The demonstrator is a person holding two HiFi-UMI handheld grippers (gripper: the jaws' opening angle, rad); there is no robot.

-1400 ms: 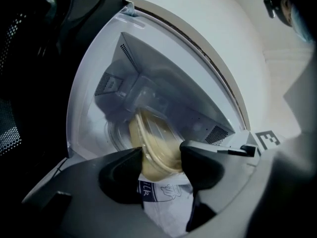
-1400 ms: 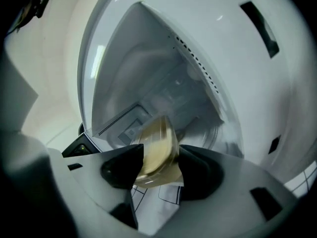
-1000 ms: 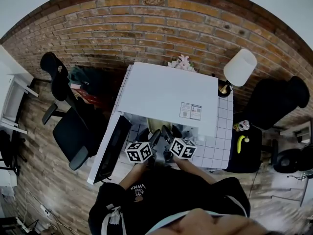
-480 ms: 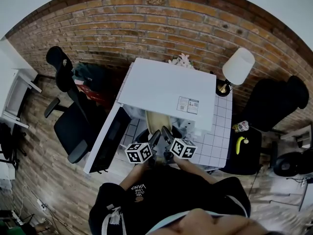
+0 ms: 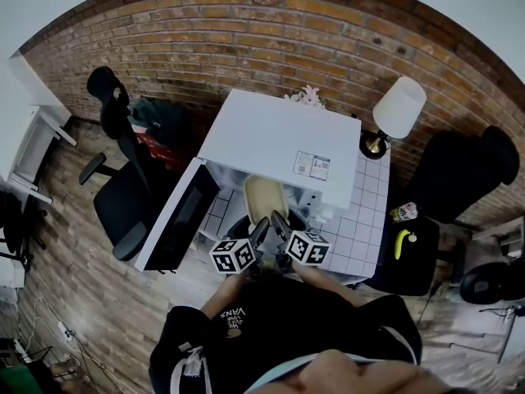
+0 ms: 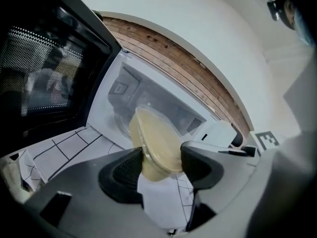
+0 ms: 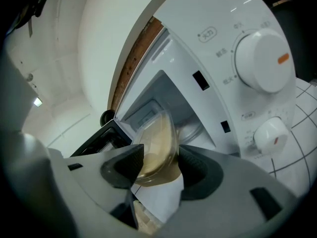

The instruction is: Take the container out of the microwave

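A clear lidded container (image 5: 264,199) of beige food is held out in front of the white microwave (image 5: 279,146), whose door (image 5: 175,220) stands open to the left. Both grippers grip it from the near side. My left gripper (image 6: 162,163) is shut on the container (image 6: 154,144), its rim between the dark pads. My right gripper (image 7: 159,162) is shut on the same container (image 7: 156,145) from the other side. In the head view the left gripper (image 5: 261,230) and right gripper (image 5: 279,226) sit close together at the container's near edge.
The microwave stands on a white tiled table (image 5: 361,236). Its knobs (image 7: 262,61) are at the right of the cavity. A lamp (image 5: 398,113) stands at the table's right, black chairs (image 5: 123,203) at the left, a black stool with a banana (image 5: 401,242) at the right.
The container has come out of the microwave cavity toward me and now shows fully in front of the opening. Both grippers stay shut on it.
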